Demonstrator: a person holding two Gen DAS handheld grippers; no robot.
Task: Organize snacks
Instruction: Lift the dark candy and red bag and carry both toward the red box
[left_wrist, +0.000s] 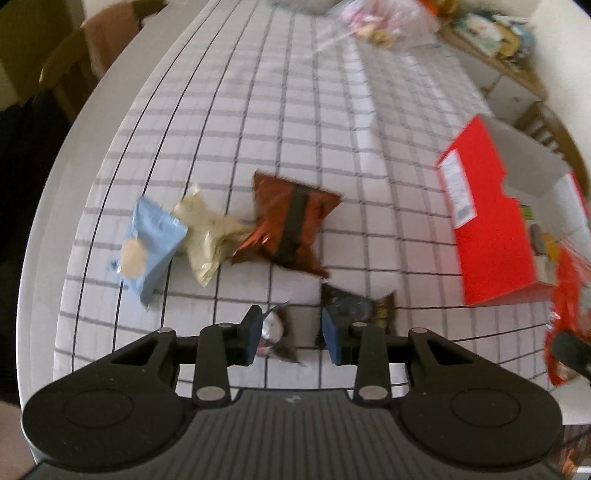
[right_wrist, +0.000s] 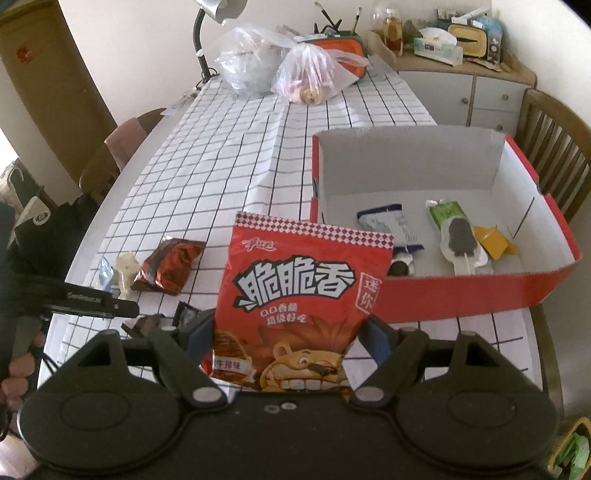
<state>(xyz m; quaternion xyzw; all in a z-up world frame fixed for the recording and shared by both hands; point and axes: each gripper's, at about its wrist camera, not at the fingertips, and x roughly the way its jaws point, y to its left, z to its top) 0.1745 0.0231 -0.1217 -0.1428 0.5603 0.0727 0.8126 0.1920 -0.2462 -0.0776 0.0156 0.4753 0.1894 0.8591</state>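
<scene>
A table under a white cloth (right_wrist: 229, 155) with a dark grid fills both views; at its far end sit two clear plastic bags (right_wrist: 314, 74), a lamp stem and an orange-rimmed tray, all small and partly overlapping. The left wrist view is smeared by motion blur, so print on the wrappers there cannot be read.

The right gripper (right_wrist: 293, 341) holds a red snack bag (right_wrist: 303, 306) with a cartoon lion, its blue pads pressed against the bag's two side edges near the bottom; the bag's lowest edge is hidden behind the gripper body. Beyond it to the right stands the open red box (right_wrist: 461, 295) with a white inside, holding a blue-and-white packet (right_wrist: 388, 221), a green-topped ice-lolly wrapper (right_wrist: 458, 236) and a yellow wrapper (right_wrist: 493, 240). A dark round item at the box's near left corner is half hidden by the bag.

The left gripper (left_wrist: 291, 334) hangs over the cloth with its jaws partly apart. A small dark and silver wrapper (left_wrist: 277, 332) lies against the left pad, but the blur leaves it unclear whether the pad is touching it. A black wrapper (left_wrist: 358, 304) sits just beyond the right pad, its near part hidden. Farther off lie a brown foil packet (left_wrist: 291, 225), a cream wrapper (left_wrist: 207, 232) and a light blue packet (left_wrist: 151, 243), touching in a row. At the right edge the box and red bag are cut off.
</scene>
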